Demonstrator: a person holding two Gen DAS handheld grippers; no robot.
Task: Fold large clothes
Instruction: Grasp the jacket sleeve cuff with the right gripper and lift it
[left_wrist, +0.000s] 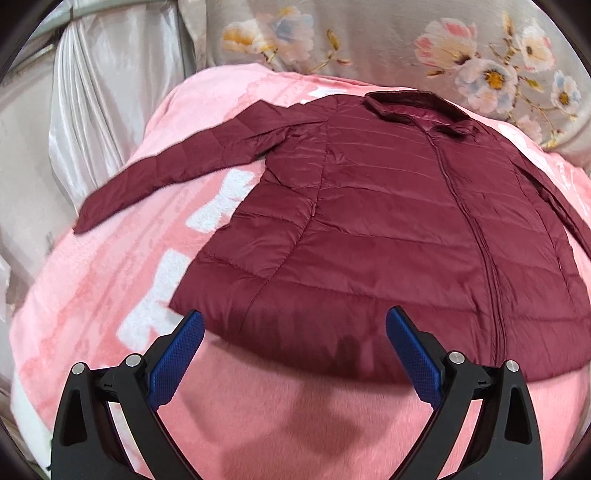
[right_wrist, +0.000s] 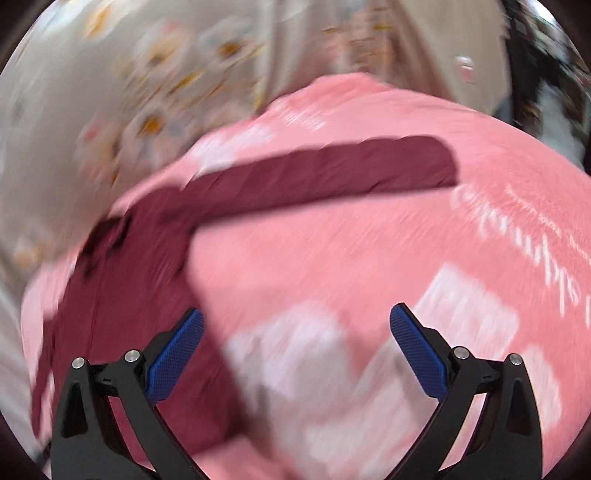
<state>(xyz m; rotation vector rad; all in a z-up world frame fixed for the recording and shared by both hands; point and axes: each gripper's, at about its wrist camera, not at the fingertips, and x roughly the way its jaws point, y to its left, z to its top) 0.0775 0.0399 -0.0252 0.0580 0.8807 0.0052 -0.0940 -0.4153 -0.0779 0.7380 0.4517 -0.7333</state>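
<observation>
Maroon quilted puffer jacket (left_wrist: 388, 229) lies spread flat, front up and zipped, on a fluffy pink blanket with white block patches (left_wrist: 110, 295) that covers the bed. We see its collar (left_wrist: 417, 110) at the far end and its hem at the near end, just beyond our left gripper (left_wrist: 294, 347). The jacket's left sleeve (left_wrist: 177, 170) stretches out to the left across the blanket, lying flat and apart from the body below the armpit.

Our left gripper hovers over bare blanket at the near edge of the hem, its jaws released and wide apart, the blue textured pads (left_wrist: 177, 362) touching nothing. Its shadow falls on the hem and the blanket beneath.

In the right wrist view, which is heavily blurred, we see the jacket (right_wrist: 122, 295) at the left and its other sleeve (right_wrist: 332, 173) reaching out to the right over the pink blanket (right_wrist: 351, 258). Our right gripper (right_wrist: 296, 341) also has its jaws released and empty, above what seems to be a white patch of the blanket just beside the jacket's right side edge.

Beyond the bed hang a grey floral-print fabric (left_wrist: 406, 40) and, at the far left, a shiny silver-white satin drape (left_wrist: 110, 92).
</observation>
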